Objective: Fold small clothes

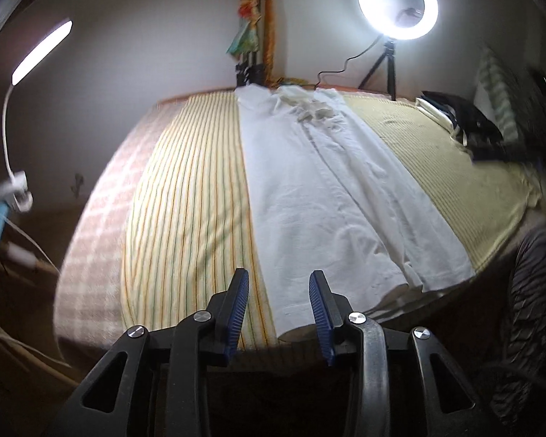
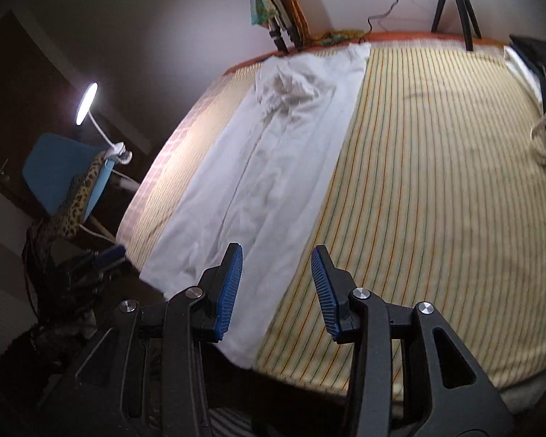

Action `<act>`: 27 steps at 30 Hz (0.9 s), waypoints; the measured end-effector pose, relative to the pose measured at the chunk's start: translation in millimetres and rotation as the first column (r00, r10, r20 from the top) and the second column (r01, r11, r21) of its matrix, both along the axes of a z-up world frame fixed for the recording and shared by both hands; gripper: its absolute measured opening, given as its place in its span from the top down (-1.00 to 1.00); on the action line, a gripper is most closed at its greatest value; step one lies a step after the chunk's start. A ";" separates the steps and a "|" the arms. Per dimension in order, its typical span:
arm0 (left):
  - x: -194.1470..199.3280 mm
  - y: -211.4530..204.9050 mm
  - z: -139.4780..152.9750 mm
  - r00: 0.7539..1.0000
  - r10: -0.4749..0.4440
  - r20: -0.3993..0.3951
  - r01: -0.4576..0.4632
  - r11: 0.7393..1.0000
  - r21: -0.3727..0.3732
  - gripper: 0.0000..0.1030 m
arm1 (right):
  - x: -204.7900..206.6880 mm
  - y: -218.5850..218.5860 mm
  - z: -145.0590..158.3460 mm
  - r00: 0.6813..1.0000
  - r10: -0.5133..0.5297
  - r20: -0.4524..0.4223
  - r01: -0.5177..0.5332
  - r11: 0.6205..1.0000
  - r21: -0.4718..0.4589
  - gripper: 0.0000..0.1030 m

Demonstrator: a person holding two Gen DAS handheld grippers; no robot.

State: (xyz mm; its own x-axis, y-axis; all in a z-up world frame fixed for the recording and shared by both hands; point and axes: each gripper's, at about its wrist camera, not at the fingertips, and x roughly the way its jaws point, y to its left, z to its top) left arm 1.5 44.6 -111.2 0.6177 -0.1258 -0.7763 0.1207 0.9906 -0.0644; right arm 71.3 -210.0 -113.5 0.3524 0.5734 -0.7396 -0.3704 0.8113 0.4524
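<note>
A white garment lies stretched lengthwise on a bed with a yellow striped sheet, folded into a long strip, its collar end bunched at the far side. It also shows in the right wrist view. My left gripper is open and empty, held above the garment's near left corner at the bed's front edge. My right gripper is open and empty, above the garment's near right edge on the striped sheet.
A ring light on a tripod stands behind the bed. A lamp clips to a blue chair at the left. Dark items lie at the bed's far right. A pillow stands beyond them.
</note>
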 end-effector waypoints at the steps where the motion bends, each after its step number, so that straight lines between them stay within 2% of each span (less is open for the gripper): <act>1: 4.3 6.0 -4.1 1.000 0.009 -0.024 -0.010 1.000 -0.028 0.30 | -7.7 0.3 -9.9 1.000 0.003 -0.030 -0.003 1.000 0.009 0.19; 6: 17.8 27.4 -28.3 0.986 0.031 -0.165 -0.062 0.981 -0.185 0.29 | -32.9 3.8 -50.8 0.992 0.021 -0.128 -0.015 0.999 0.044 0.19; 11: 22.7 32.1 -40.1 0.974 0.031 -0.223 -0.089 0.963 -0.254 0.30 | -39.5 11.9 -71.1 0.983 0.044 -0.180 -0.029 0.996 0.083 0.19; 17: 25.0 29.9 -43.7 0.969 0.019 -0.247 -0.084 0.962 -0.259 0.50 | -42.8 13.4 -77.1 0.976 0.055 -0.209 -0.030 0.992 0.122 0.19; 19: 24.7 30.1 -44.0 0.968 0.021 -0.250 -0.086 0.964 -0.253 0.73 | -42.7 10.4 -78.2 0.974 0.065 -0.219 -0.034 0.989 0.142 0.19; 21: 26.2 29.6 -45.4 0.967 0.022 -0.253 -0.089 0.962 -0.256 0.91 | -41.9 8.3 -80.9 0.968 0.087 -0.235 -0.048 0.985 0.166 0.46; 22: 27.7 28.6 -45.7 0.967 0.019 -0.254 -0.086 0.963 -0.257 1.00 | -41.6 7.9 -83.5 0.963 0.101 -0.250 -0.057 0.982 0.178 0.76; 23: 27.7 27.7 -45.3 0.968 0.016 -0.250 -0.082 0.964 -0.254 1.00 | -41.0 8.6 -86.1 0.959 0.110 -0.260 -0.063 0.981 0.183 0.83; 27: 26.3 23.5 -35.2 0.978 0.005 -0.207 -0.055 0.970 -0.235 1.00 | -41.0 4.0 -85.7 0.960 0.102 -0.260 -0.045 0.975 0.219 0.89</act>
State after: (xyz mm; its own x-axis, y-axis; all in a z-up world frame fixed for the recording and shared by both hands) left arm 27.9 68.1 -146.4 0.4562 -0.3061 -0.8356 0.0505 0.9464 -0.3190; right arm 30.2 -206.0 -199.2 0.1088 0.7417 -0.6619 -0.2673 0.6632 0.6991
